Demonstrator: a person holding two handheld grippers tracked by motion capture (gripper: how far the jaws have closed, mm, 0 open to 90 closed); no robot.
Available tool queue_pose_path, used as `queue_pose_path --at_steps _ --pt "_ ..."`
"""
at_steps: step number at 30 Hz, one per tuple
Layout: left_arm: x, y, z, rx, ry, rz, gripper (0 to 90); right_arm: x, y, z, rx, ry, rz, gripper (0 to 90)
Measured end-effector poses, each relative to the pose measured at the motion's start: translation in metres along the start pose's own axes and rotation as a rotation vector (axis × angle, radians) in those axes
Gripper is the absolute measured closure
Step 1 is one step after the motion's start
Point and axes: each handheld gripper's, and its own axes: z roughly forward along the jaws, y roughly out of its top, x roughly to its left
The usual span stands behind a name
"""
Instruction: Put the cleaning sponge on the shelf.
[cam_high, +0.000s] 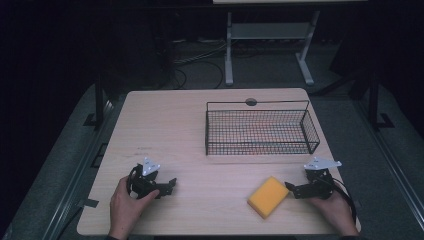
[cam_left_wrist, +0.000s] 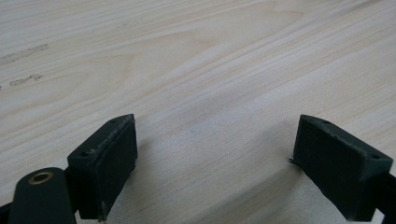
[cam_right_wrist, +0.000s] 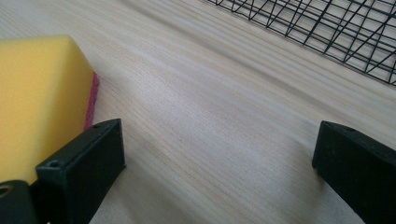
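Note:
A yellow sponge (cam_high: 268, 197) with a pink underside lies flat on the wooden table near its front right. My right gripper (cam_high: 291, 189) rests on the table just right of it, jaws wide apart and empty. In the right gripper view the sponge (cam_right_wrist: 39, 98) sits outside the left jaw, beside my right gripper (cam_right_wrist: 219, 163). My left gripper (cam_high: 172, 185) lies on the table at the front left, held by a hand, open over bare wood; the left gripper view shows my left gripper (cam_left_wrist: 215, 158) the same way.
A black wire basket (cam_high: 260, 131) stands at the back right of the table, and its mesh (cam_right_wrist: 327, 28) is at the top of the right gripper view. A round cable hole (cam_high: 251, 102) sits at the table's far edge. Dark floor and a desk frame lie beyond.

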Motion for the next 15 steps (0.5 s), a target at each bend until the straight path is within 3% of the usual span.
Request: queue_pose_path --at_steps 6,8,15 --pt "0.0 0.0 0.0 -0.001 0.0 -0.001 12.9 0.0 0.001 0.0 0.006 0.0 0.002 2.2" --pt "0.0 0.0 0.0 -0.001 0.0 0.0 12.9 0.0 0.002 -0.002 0.019 0.0 0.0 6.1" --pt "0.0 0.0 0.0 0.0 0.0 0.0 12.9 -0.006 0.003 -0.015 0.014 0.031 0.068 18.8"
